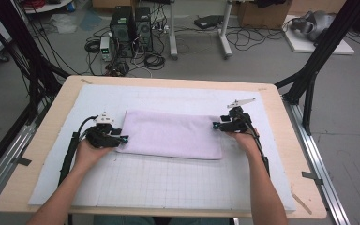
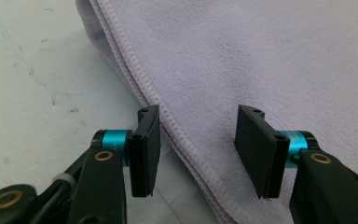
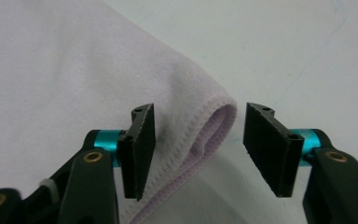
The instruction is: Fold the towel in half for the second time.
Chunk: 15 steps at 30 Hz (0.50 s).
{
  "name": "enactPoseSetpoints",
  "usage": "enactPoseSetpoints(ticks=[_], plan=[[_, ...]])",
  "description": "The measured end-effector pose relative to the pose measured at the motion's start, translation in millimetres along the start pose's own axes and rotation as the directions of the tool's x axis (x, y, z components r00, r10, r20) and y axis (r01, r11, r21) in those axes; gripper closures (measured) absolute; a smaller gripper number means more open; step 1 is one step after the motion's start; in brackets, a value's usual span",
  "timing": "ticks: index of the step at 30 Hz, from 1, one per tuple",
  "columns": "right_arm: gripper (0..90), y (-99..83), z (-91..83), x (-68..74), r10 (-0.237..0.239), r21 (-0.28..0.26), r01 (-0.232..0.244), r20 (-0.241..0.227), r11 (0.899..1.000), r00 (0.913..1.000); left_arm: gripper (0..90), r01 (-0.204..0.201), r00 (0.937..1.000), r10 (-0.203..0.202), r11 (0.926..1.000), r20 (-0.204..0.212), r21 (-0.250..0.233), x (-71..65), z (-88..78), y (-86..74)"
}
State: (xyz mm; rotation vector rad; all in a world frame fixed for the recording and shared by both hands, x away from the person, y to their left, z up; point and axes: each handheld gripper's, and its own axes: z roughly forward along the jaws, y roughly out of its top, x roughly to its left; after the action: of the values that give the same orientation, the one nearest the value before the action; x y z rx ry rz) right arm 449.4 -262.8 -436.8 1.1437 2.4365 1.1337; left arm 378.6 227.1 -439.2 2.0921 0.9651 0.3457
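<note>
A folded pale lilac towel (image 1: 171, 134) lies flat in the middle of the white gridded mat (image 1: 168, 183). My left gripper (image 1: 122, 139) sits at the towel's left edge. In the left gripper view its jaws (image 2: 198, 147) stand open astride the stitched hem of the towel (image 2: 242, 60), pads apart from the cloth. My right gripper (image 1: 216, 125) is at the towel's right end. Its jaws (image 3: 198, 149) are open around the folded corner of the towel (image 3: 214, 116), not pressing on it.
The mat covers a wooden table (image 1: 47, 140). Black frame posts (image 1: 309, 79) rise at the table's back corners. Computer towers (image 1: 131, 26) and cables stand on the floor behind. A person's forearms come in from the bottom edge.
</note>
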Motion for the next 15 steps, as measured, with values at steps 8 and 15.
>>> enactPoseSetpoints(ticks=[8, 15], plan=[[79.6, 10.9, 0.6, -2.1, -0.059, -0.012, 0.059, -0.031, 0.998, 0.9978, 53.1, -0.007, 1.0, 0.007, 1.0, -0.001, -0.005, -2.8, -0.2, -0.3], [77.8, 33.8, -0.3, -8.2, -0.059, -0.025, 0.059, 0.001, 0.998, 0.9983, 53.1, -0.002, 1.0, 0.001, 0.9978, -0.009, -0.067, -3.3, -4.2, 4.7]])
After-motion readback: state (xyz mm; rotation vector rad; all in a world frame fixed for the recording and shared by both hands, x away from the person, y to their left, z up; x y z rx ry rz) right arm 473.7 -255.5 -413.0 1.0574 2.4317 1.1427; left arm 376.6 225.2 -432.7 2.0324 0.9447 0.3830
